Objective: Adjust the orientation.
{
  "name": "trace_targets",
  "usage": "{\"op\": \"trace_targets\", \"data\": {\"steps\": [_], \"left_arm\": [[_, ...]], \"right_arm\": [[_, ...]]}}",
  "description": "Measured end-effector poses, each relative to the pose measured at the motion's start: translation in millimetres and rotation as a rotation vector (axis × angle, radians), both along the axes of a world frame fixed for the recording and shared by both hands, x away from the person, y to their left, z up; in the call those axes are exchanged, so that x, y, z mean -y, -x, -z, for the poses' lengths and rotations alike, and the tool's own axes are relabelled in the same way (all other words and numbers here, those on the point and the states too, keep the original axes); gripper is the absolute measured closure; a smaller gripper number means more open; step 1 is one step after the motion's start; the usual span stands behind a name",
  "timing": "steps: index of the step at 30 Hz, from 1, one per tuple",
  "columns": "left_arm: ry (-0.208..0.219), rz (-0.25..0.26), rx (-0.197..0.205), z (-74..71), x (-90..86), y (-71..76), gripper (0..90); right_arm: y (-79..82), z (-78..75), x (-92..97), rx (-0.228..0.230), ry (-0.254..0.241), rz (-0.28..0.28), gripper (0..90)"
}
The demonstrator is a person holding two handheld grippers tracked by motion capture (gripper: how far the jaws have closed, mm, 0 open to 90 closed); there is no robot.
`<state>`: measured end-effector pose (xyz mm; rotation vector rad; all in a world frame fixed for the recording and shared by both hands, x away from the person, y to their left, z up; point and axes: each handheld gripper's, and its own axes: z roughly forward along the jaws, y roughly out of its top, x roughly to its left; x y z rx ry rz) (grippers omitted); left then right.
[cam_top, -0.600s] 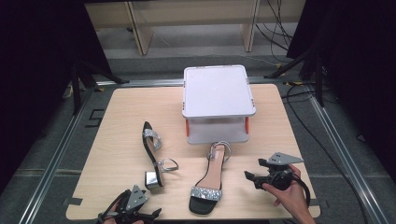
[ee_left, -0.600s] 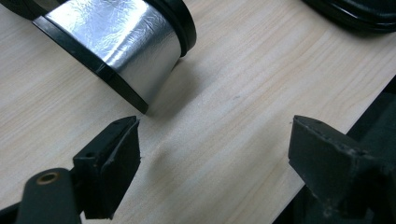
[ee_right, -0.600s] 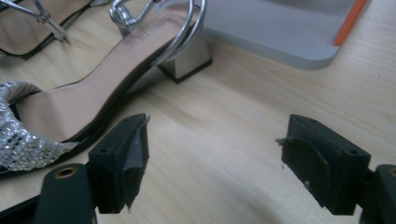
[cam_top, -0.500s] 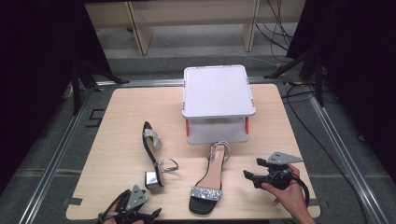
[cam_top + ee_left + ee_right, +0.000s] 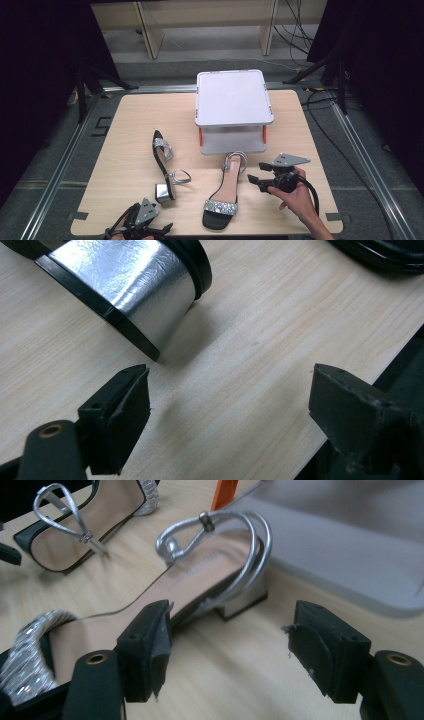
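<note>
Two black sandals with silver straps lie on the wooden table (image 5: 135, 115). The right sandal (image 5: 225, 187) points its toe at the front edge, its heel next to the box. My right gripper (image 5: 255, 181) is held by a hand just right of that heel. In the right gripper view its jaws (image 5: 230, 645) stand open over bare wood, and the sandal's heel (image 5: 235, 600) lies just beyond the left jaw. The left sandal (image 5: 162, 160) lies on its side. My left gripper (image 5: 164, 228) sits at the front edge, open (image 5: 230, 415), with the silver block heel (image 5: 125, 285) ahead of it.
A white lidded box (image 5: 232, 100) on orange posts stands at the back middle of the table, close behind the right sandal; its pale wall (image 5: 350, 555) is in the right gripper view. The table's front edge (image 5: 400, 355) drops off just beside the left gripper's right jaw.
My right gripper has edged a little left and away from the front edge, closer to the right sandal's heel. The left gripper and both sandals have stayed put.
</note>
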<state>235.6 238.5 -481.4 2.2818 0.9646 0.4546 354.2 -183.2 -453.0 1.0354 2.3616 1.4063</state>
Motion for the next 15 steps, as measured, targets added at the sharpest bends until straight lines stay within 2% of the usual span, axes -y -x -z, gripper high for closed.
{"op": "trace_targets", "data": {"steps": [2,3,4,5,6,9,10,11,12,13,14,15], "left_arm": [[0.001,0.0,-0.004,0.3,-0.2,0.0,16.5],[0.006,0.001,-0.009,-0.2,-0.4,0.7,16.5],[0.005,0.003,-0.011,0.0,-0.3,0.6,16.5],[0.005,0.003,-0.011,0.0,-0.3,0.6,16.4],[0.006,0.003,-0.012,0.3,0.1,0.7,16.4],[0.005,0.003,-0.01,-0.2,-0.1,0.7,16.5],[0.009,0.0,-0.009,-0.1,0.1,0.8,16.5],[0.009,0.0,-0.009,-0.1,0.1,0.8,16.5],[0.007,0.004,-0.015,-0.4,-0.2,1.1,16.5],[0.012,0.003,-0.009,0.4,0.0,0.8,16.5],[0.013,0.002,-0.008,0.3,-0.1,0.8,16.5],[0.009,0.001,-0.011,-0.2,-0.2,0.8,16.4]], "right_arm": [[-6.4,-1.5,-6.2,0.004,0.011,-0.02,32.9],[-9.0,-0.8,-9.5,0.006,-0.011,-0.022,33.2],[-11.1,-0.3,-13.1,-0.011,-0.034,-0.026,33.9],[-11.1,-0.3,-13.1,-0.011,-0.034,-0.026,33.9],[-14.6,0.0,-18.6,-0.004,0.002,-0.041,40.9],[-18.8,2.6,-23.5,-0.018,0.035,-0.032,43.7],[-20.5,3.6,-25.6,-0.036,0.032,-0.012,44.5],[-20.5,3.6,-25.6,-0.036,0.032,-0.012,44.5],[-28.3,5.9,-28.1,-0.047,0.023,-0.022,47.6],[-29.2,6.8,-29.6,-0.063,0.004,-0.009,49.7],[-32.9,8.7,-29.5,-0.06,-0.008,-0.016,50.6],[-34.7,10.4,-29.4,-0.094,-0.015,-0.009,51.4]]}}
